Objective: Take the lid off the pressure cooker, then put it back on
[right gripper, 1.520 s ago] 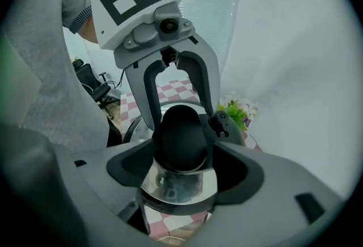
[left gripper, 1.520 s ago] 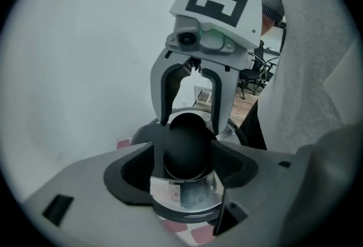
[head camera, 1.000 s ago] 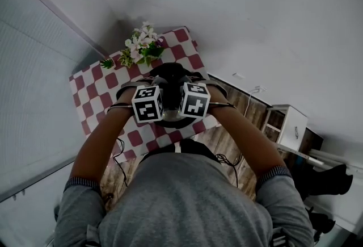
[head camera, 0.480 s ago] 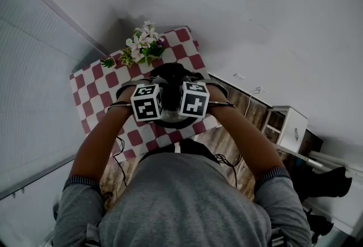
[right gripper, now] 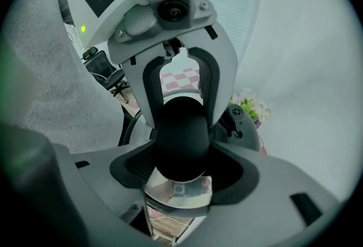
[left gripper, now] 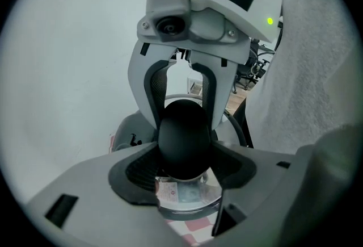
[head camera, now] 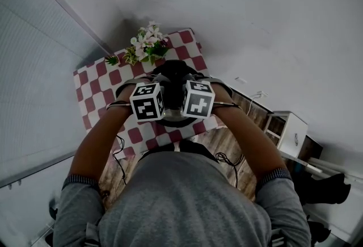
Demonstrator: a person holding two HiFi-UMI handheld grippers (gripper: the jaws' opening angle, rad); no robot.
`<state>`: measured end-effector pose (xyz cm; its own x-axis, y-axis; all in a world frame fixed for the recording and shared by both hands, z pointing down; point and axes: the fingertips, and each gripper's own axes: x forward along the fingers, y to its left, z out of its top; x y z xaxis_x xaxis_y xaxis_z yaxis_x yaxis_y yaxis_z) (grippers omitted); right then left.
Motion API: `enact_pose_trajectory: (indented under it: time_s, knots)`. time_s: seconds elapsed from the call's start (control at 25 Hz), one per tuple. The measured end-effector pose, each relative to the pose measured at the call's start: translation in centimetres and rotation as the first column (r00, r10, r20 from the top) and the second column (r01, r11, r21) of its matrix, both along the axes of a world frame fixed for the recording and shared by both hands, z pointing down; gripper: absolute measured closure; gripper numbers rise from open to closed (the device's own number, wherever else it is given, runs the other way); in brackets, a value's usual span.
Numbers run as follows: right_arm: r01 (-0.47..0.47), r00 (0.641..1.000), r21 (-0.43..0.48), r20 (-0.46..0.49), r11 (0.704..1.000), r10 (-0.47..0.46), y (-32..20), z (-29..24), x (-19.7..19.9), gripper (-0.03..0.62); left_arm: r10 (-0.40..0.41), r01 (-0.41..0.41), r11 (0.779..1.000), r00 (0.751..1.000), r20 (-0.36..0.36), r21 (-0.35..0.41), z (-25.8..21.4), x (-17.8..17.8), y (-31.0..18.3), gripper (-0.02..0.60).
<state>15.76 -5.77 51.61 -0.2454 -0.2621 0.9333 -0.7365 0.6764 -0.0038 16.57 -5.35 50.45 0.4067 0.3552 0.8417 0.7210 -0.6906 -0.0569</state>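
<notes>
Currently both pairs of jaws are clenched on the lid's black knob (left gripper: 182, 138). The left gripper (left gripper: 182, 171) grips from one side and the right gripper (right gripper: 181, 171) from the opposite side, pads pressing its flanks. We note the steel lid (left gripper: 190, 197) directly beneath the knob, above the checked counter (head camera: 91, 92). Whether it is seated or lifted free we cannot tell. Both forearms converge from spread elbows, with the grippers tipped steeply down and their marker cubes side by side. Against a second ago, the left jaws have closed slightly on the knob and both hands sit a little higher. We log flowers (head camera: 146, 44) at the counter's far edge.
</notes>
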Motion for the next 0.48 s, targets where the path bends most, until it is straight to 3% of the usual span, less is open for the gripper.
enact_pose_trajectory:
  time_s: [0.48]
  knots:
    - [0.114, 0.993, 0.061, -0.009, 0.992, -0.114, 1.2, -2.0, -2.9, 0.304, -0.111, 0.111, 0.993, 0.994, -0.019, 0.047, -2.1, -2.9, 1.2, 0.282]
